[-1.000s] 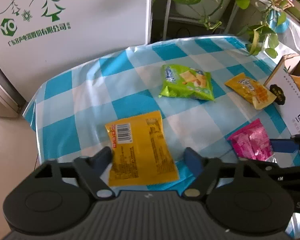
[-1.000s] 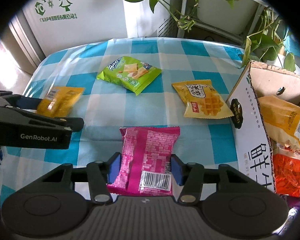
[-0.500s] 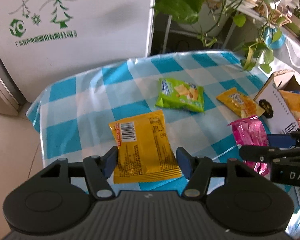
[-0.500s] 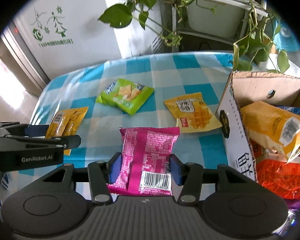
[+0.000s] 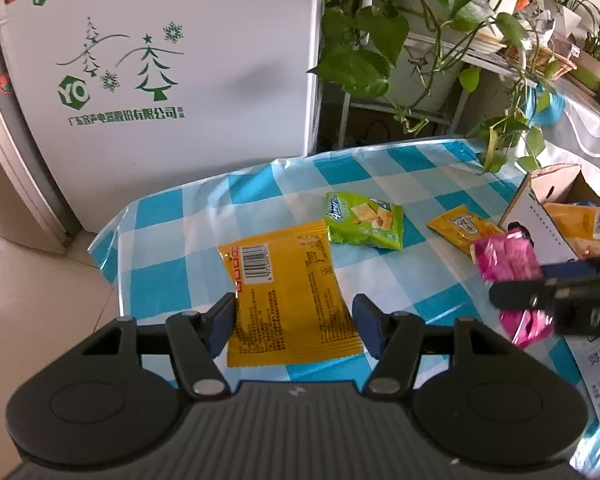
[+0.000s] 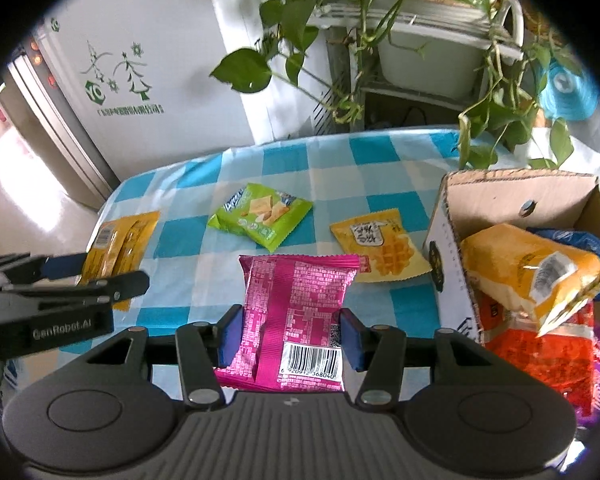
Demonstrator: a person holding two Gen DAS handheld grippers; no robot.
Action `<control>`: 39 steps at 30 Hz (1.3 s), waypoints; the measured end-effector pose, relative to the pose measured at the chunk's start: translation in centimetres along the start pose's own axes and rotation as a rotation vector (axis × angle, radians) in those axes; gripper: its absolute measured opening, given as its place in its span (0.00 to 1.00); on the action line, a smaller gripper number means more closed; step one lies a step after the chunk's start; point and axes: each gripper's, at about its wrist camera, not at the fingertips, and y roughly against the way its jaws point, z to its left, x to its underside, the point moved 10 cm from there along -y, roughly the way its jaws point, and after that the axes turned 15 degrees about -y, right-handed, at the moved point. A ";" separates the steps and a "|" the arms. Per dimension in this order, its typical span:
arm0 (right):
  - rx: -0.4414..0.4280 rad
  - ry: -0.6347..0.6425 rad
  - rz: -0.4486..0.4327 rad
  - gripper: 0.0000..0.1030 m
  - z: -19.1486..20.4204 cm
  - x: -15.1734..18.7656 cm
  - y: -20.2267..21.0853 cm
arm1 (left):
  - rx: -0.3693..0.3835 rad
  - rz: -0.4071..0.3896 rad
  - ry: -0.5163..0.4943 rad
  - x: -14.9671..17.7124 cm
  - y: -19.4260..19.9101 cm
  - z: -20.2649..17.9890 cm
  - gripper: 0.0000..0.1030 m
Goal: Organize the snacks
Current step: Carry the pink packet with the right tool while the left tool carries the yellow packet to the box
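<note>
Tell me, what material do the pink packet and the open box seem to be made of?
Pink packet: probably thin plastic or foil film, glossy, with bright glints, creases and a crimped top edge. Open box: corrugated cardboard, it seems; matte brown inside, printed white outside.

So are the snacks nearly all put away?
Partly. Some packets already sit in the box. The left tongs hold a yellow packet, the right tongs a pink packet. The green packet and waffle packet still lie on the table.
</note>
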 end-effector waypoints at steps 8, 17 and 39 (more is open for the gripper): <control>-0.030 -0.019 -0.050 0.55 -0.9 -1.0 2.5 | 0.026 -0.002 0.061 2.2 1.1 -1.7 0.60; -0.052 -0.055 -0.097 0.55 -2.8 -2.2 5.1 | 0.021 -0.003 0.091 3.6 2.5 -3.1 0.60; -0.021 -0.230 -0.267 0.56 -13.2 -4.4 13.3 | 0.182 -0.143 -0.029 -2.7 7.3 -15.2 0.60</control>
